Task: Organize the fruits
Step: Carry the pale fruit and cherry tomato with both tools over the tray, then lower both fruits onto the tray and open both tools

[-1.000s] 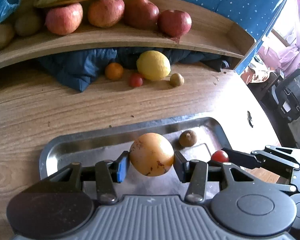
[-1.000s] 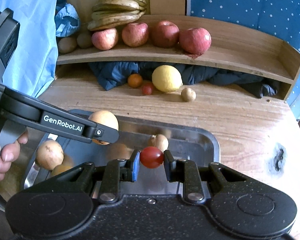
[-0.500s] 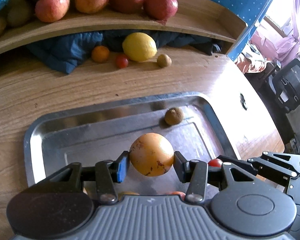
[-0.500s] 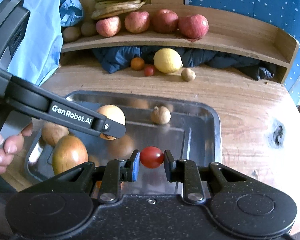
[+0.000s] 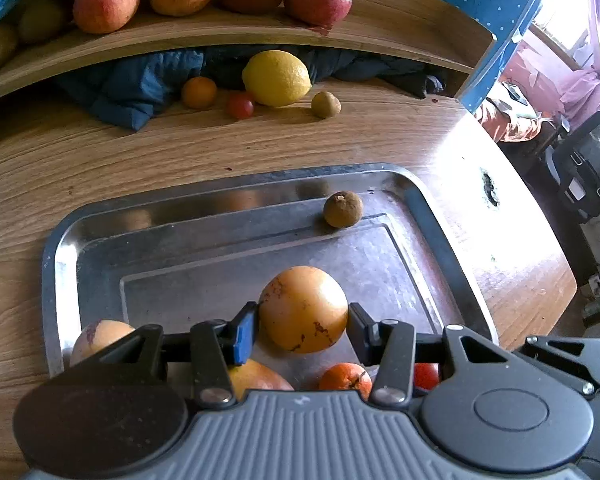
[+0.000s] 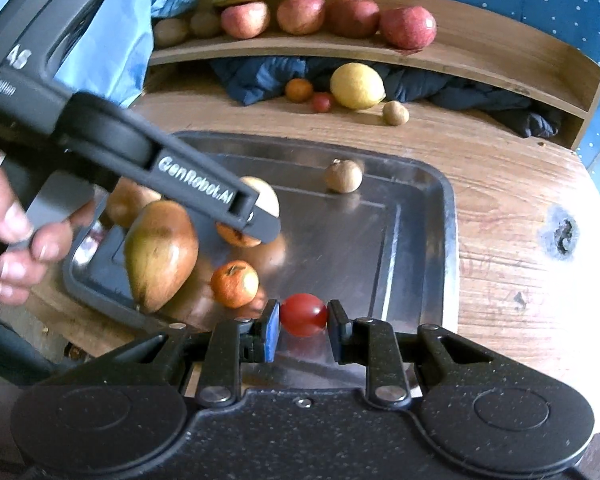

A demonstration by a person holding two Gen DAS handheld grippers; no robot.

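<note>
My left gripper (image 5: 302,322) is shut on a round orange (image 5: 303,309) over the middle of a steel tray (image 5: 60,264). My right gripper (image 6: 303,322) is shut on a small red tomato (image 6: 303,314) above the tray's (image 6: 448,248) near edge. From the right wrist view the left gripper's finger (image 6: 204,188) crosses the tray with the orange (image 6: 266,200) behind it. In the tray lie a mango (image 6: 160,252), a tangerine (image 6: 235,283), a small brown fruit (image 6: 343,176) and another round fruit (image 5: 98,336).
Beyond the tray, on the wooden table, lie a lemon (image 5: 276,78), a small orange (image 5: 199,92), a tomato (image 5: 240,105) and a brown fruit (image 5: 326,104) by a blue cloth (image 5: 128,92). A shelf (image 6: 460,52) holds apples (image 6: 408,26) and bananas. A hand (image 6: 16,240) grips the left tool.
Both grippers have drawn back toward the near side with their fruits, so the tray now fills the views. The mango and tangerine at the tray's near end have come into sight.
</note>
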